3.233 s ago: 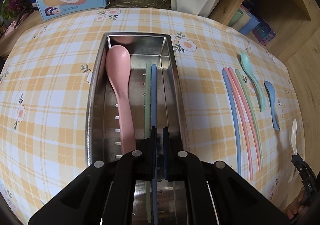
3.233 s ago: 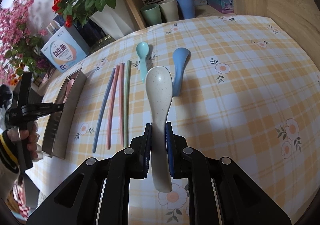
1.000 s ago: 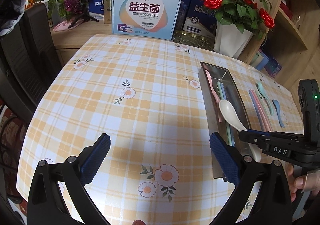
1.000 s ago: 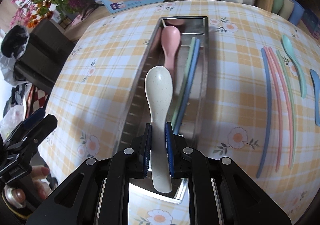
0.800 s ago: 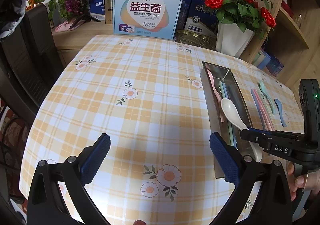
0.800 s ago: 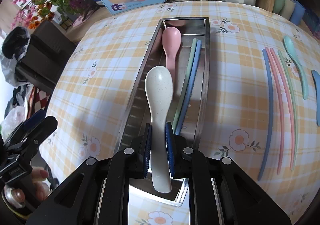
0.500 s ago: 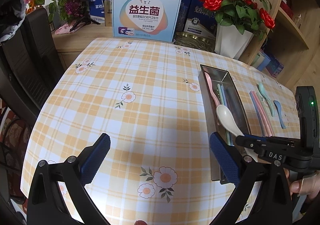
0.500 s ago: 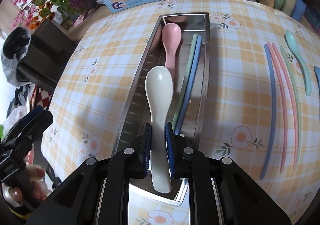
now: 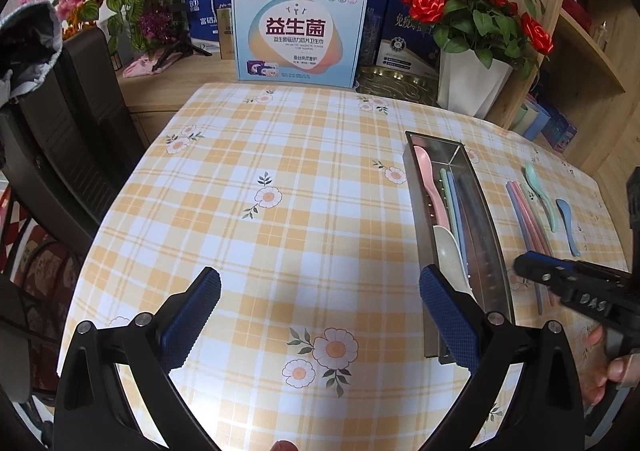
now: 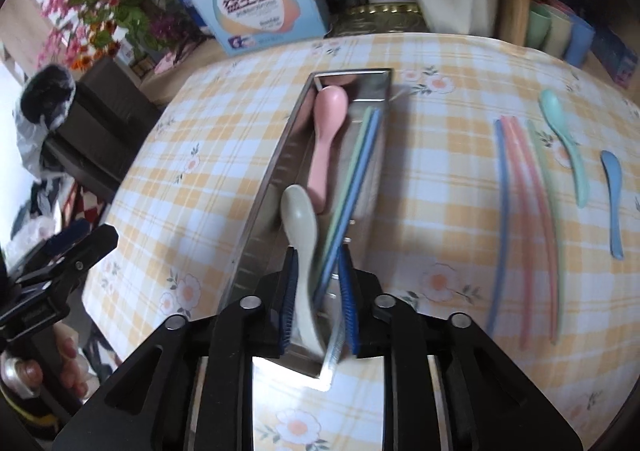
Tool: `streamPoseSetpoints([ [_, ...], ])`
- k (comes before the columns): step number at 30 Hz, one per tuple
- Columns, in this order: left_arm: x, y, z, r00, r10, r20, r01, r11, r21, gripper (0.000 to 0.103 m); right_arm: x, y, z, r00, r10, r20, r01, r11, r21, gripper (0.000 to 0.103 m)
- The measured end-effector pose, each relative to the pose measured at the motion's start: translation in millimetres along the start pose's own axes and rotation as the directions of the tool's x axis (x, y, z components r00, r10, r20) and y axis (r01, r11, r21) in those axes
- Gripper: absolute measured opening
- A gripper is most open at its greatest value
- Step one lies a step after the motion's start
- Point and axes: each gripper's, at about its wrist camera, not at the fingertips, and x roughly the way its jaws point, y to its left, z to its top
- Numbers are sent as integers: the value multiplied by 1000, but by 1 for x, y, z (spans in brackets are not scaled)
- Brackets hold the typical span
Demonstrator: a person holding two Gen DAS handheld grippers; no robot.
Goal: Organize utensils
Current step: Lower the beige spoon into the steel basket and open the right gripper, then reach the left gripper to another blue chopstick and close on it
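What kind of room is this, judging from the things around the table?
Most likely a home dining area. A table with a flowered plaid tablecloth holds a steel utensil tray; behind it stand a vase of red roses and boxes of health products.

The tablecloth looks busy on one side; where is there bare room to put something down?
The broad stretch of tablecloth left of the metal tray, up to the boxes at the back, is bare. So is the strip between the tray and the loose chopsticks. Right of that it is crowded: chopsticks, a teal spoon and a blue spoon lie close together.
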Motion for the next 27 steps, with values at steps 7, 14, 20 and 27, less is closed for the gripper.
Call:
streamPoseSetpoints([
  [7, -21, -17, 6, 999, 14, 36, -15, 999, 36, 97, -51, -44, -2, 992, -40, 121, 35, 998, 47, 56],
  [14, -45, -48, 16, 997, -28, 73, 25, 999, 37, 97, -104, -71, -9, 960, -80, 269, 85, 996, -9, 90],
  [20, -63, -89, 23, 992, -61, 115, 55, 997, 51, 97, -142, -82, -16, 922, -111, 371, 139, 989, -48, 90],
  [27, -79, -129, 24, 984, -88, 154, 78, 995, 68, 97, -171, -103, -22, 897, -116, 426, 147, 988, -39, 90],
])
